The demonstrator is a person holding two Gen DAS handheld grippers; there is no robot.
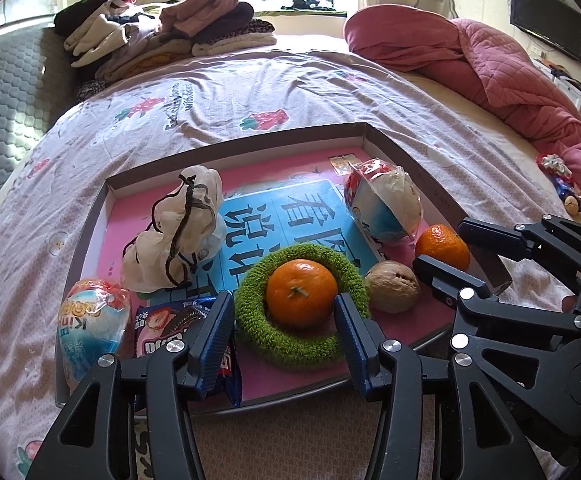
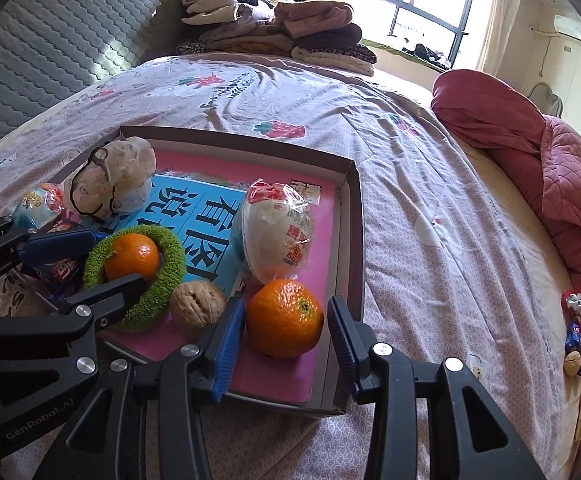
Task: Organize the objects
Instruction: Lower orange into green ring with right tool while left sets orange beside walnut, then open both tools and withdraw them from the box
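A shallow cardboard tray (image 1: 418, 168) (image 2: 352, 216) lies on the bed. In it an orange (image 1: 301, 293) (image 2: 131, 257) sits inside a green knitted ring (image 1: 290, 350) (image 2: 170, 256). My left gripper (image 1: 284, 318) is open, its fingers either side of that orange and ring. A second orange (image 2: 284, 323) (image 1: 442, 247) sits at the tray's near right corner. My right gripper (image 2: 286, 332) is open with its fingers either side of it, apart from it. A walnut (image 1: 391, 286) (image 2: 197, 307) lies between the oranges.
The tray also holds a white drawstring pouch (image 1: 174, 236) (image 2: 114, 178), two wrapped egg-shaped snacks (image 1: 386, 204) (image 1: 92, 328) (image 2: 278, 232) and a snack packet (image 1: 170, 324). Folded clothes (image 1: 162, 32) and a red quilt (image 1: 490, 72) lie on the bed. Small items (image 2: 578, 332) lie at the right.
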